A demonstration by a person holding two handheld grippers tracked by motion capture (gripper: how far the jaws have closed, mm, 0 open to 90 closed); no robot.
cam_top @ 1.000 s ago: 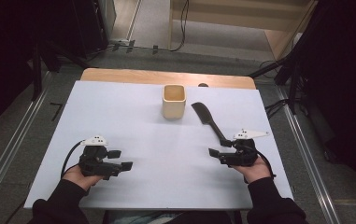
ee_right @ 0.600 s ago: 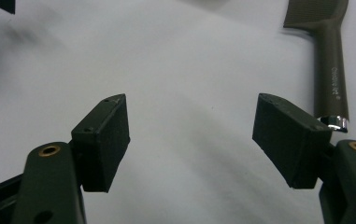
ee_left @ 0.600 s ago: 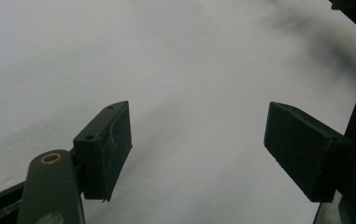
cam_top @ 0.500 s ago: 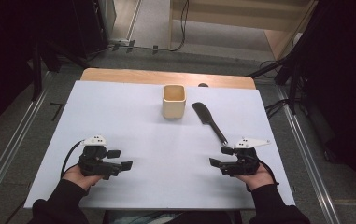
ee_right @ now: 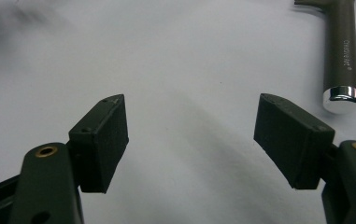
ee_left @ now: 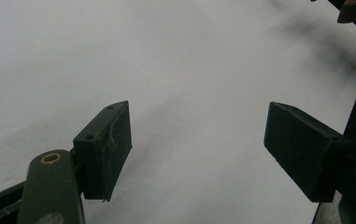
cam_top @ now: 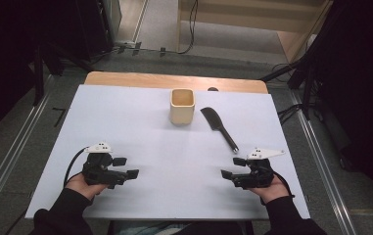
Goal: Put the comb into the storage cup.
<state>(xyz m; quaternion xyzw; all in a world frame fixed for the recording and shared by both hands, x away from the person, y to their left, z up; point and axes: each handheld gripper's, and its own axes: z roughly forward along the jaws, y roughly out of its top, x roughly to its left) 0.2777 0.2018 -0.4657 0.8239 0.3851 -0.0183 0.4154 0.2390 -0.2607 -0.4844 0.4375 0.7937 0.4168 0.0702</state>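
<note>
The spatula (cam_top: 218,128) lies flat on the white surface (cam_top: 140,122), right of centre in the high view, its dark blade toward the upper left and its handle running down to the lower right. In the right gripper view its handle (ee_right: 341,56) sits in the upper right corner, the shiny metal end cap pointing down the frame, clear of both jaws. Just left of the blade stands a cream square cup (cam_top: 182,105), upright and apart from it. The right gripper (cam_top: 234,167) rests in the lower right of the high view, just below the handle's end; its jaws have just been opening and stand spread, with bare surface between them. The left gripper (cam_top: 126,167) sits in the lower left, jaws likewise spread over bare surface. A wide open stretch of white lies between the two grippers, and both hands keep near the surface's bottom edge.
</note>
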